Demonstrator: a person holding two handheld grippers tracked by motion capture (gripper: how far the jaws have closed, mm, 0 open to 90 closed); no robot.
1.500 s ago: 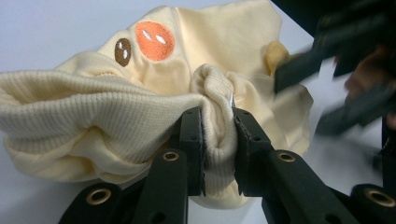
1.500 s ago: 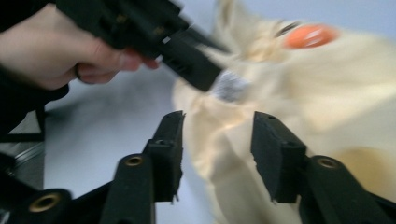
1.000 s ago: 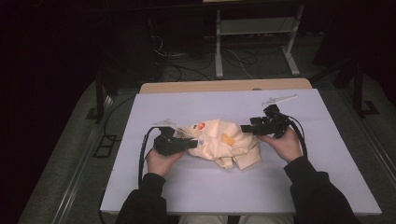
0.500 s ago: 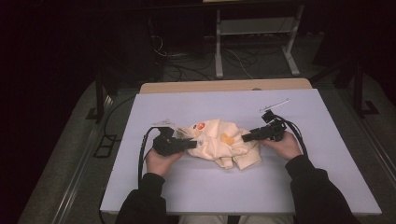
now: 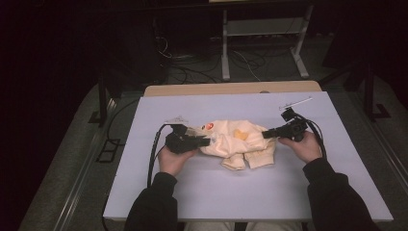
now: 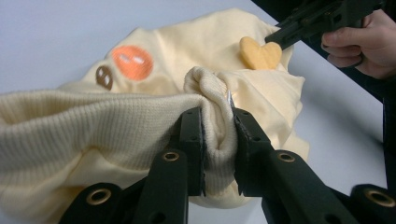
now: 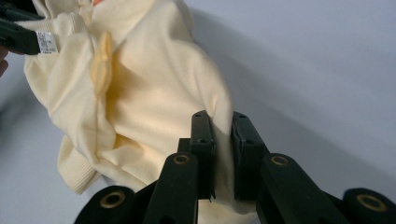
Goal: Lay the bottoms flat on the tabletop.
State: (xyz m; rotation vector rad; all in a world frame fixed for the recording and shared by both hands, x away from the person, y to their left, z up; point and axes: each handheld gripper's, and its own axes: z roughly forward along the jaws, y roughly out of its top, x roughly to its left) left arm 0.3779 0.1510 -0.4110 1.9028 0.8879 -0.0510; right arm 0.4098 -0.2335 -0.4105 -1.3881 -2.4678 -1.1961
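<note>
While both grippers worked the cream garment (image 5: 238, 143), it lay bunched at the centre of the high view on the pale table (image 5: 202, 192), just below mid-frame. I noted the left gripper (image 5: 204, 142) at centre left, its jaws clamped on the garment's ribbed knit edge; in the left gripper view that ribbed fold (image 6: 217, 126) bulged up between the 2 black pads, squeezed tight. An orange round patch (image 6: 132, 62) and a brown patch (image 6: 104, 77) sat in the upper left of that view, and a yellow heart patch (image 6: 259, 52) at upper centre.

I saw the right gripper (image 5: 266, 133) at centre right of the high view, meeting the garment's right edge. Its jaws had just been closing, and in the right gripper view a fold of smooth cream cloth (image 7: 223, 140) sat pinched between them at lower centre. A white label (image 7: 45, 42) showed at the upper left of that view, beside the other gripper's jaw tip.

Both hands rested low on the table, sleeves entering from the bottom edge.
</note>
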